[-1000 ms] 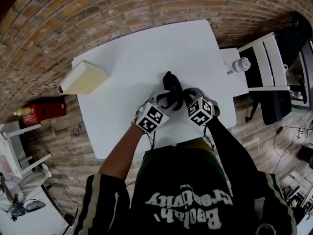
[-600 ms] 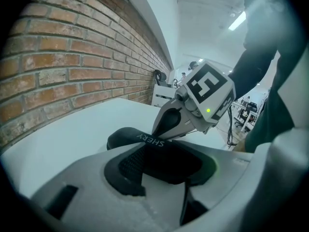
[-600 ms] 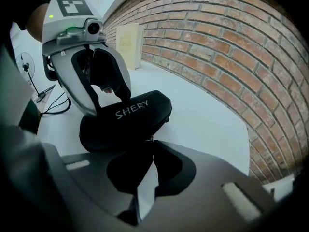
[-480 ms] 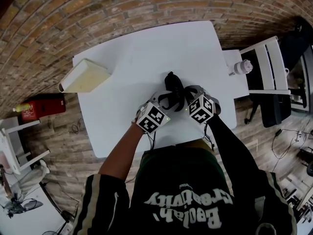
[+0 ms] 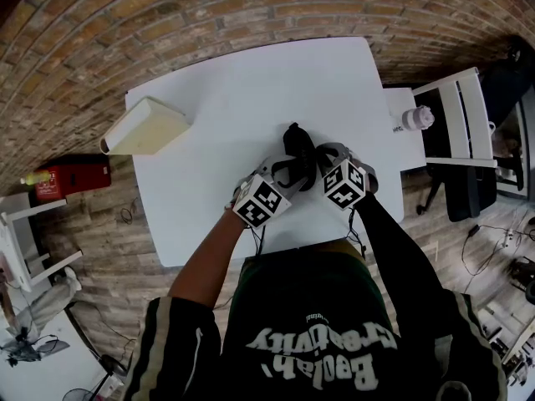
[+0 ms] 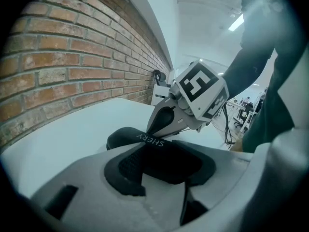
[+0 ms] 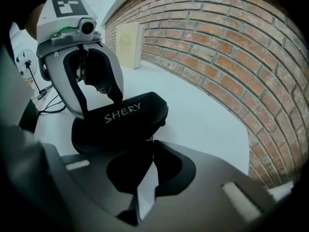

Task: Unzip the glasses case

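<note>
In the head view, the left tongs [image 5: 284, 172] and right tongs [image 5: 316, 164] cover most of the glasses case [image 5: 292, 136], and only its far end shows. No view shows the zip pull plainly. In the right gripper view the closed tips meet at the case's near edge, but whether anything is pinched there is too small to tell. The person's arms [image 5: 209, 257] hide the worktop's [image 5: 209, 98] near edge. The print on the cream box [image 7: 129, 40] is too small to read.

Glasses case [image 5: 294, 143] on table [image 5: 251, 90], box [image 5: 146, 129] left
</note>
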`<state>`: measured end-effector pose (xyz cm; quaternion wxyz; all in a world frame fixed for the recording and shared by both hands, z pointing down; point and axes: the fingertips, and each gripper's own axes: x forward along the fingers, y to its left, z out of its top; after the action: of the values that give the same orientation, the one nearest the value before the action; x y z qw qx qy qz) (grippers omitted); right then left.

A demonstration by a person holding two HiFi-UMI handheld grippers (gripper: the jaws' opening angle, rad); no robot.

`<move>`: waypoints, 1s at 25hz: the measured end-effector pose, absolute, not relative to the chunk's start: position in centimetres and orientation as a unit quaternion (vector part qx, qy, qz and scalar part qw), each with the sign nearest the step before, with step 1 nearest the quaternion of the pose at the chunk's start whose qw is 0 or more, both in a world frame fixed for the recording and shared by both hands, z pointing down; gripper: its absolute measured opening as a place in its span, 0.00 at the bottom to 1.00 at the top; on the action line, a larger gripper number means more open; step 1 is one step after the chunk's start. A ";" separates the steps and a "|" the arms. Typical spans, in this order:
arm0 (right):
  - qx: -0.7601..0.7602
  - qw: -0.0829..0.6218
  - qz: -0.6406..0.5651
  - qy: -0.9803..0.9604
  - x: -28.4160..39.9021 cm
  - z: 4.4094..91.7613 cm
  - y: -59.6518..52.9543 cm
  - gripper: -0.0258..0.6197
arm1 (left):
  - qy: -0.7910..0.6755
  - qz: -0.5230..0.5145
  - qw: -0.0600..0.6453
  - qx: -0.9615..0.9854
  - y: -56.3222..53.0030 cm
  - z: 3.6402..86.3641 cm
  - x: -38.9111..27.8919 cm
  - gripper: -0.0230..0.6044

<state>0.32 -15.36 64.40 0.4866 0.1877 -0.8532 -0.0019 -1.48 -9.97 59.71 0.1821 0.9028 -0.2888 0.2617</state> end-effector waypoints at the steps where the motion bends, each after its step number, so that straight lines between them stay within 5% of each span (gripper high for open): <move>1: 0.187 0.486 -0.002 -0.854 0.3 64.4 -15.5 0.06 | -0.288 0.260 0.182 0.903 -10.0 59.8 -1.4 0.32; 25: 0.159 0.492 -0.039 -0.855 -1.2 64.3 -18.3 0.07 | -0.280 0.260 0.191 0.904 -10.1 59.7 -1.4 0.32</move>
<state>-1.19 -18.30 64.29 0.4922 0.1594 -0.8549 -0.0389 -1.38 -10.08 59.70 0.1912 0.9040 -0.2802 0.2603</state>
